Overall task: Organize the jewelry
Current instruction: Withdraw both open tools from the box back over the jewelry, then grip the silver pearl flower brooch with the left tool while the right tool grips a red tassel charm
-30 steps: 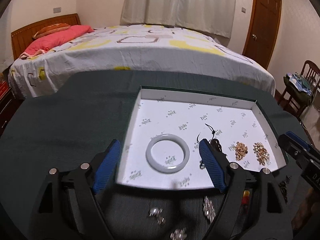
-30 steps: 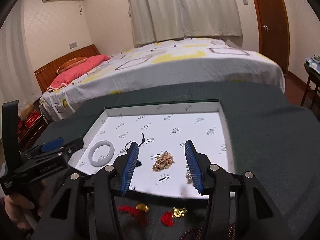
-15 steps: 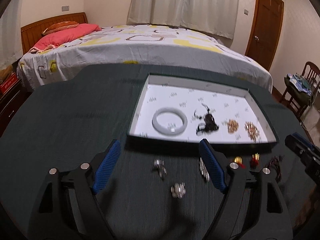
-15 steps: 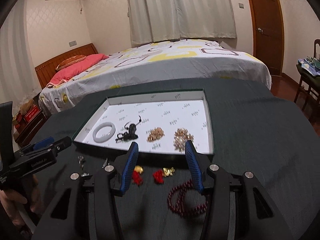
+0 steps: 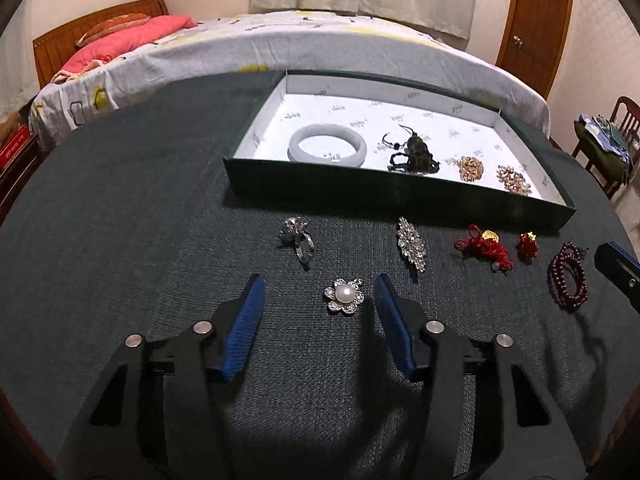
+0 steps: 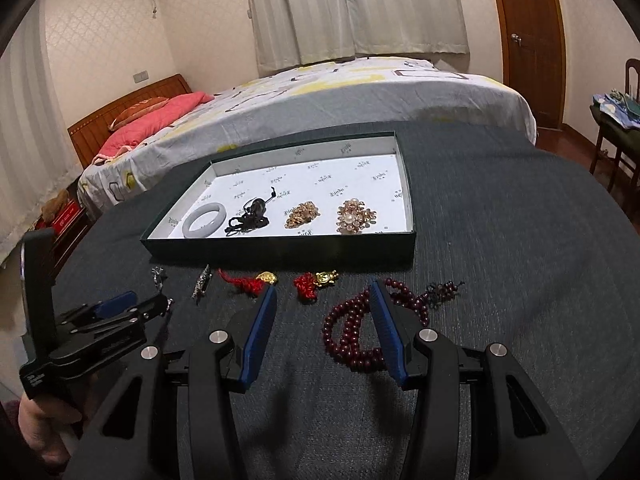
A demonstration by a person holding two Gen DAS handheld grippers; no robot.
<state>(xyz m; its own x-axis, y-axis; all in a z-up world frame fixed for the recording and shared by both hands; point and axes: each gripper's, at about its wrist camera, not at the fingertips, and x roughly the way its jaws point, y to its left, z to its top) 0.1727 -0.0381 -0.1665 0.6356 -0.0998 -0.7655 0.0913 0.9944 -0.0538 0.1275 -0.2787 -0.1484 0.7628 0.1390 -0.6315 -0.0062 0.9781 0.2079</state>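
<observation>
Left wrist view: left gripper [image 5: 318, 286] with jaws apart, nothing held; the pearl flower brooch [image 5: 344, 295] lies on the dark table cloth [image 5: 120, 240] between the 2 blue pads, touching neither. This brooch does not show in the right wrist view, where the left gripper's body covers that spot. Also clear only here: silver ring [image 5: 298, 236] and crystal bar brooch [image 5: 411, 243], seen edge-on and small from the right.

Right wrist view: right gripper [image 6: 323, 300] with jaws apart, empty. The dark red bead bracelet [image 6: 360, 332] lies partly between its fingers, the right pad overlapping the loop; contact cannot be told. 2 red knot charms [image 6: 308, 286] sit just beyond the fingertips.

Tray [image 5: 360, 184]: 4 pieces along its near wall — white bangle [image 5: 327, 145], black cord pendant [image 5: 414, 154], 2 gold clusters [image 5: 471, 168]. The far half of its floor is bare.

Loose pieces lie in 1 row just beside the tray's near wall. Open cloth lies left of the ring and right of the bracelet.
</observation>
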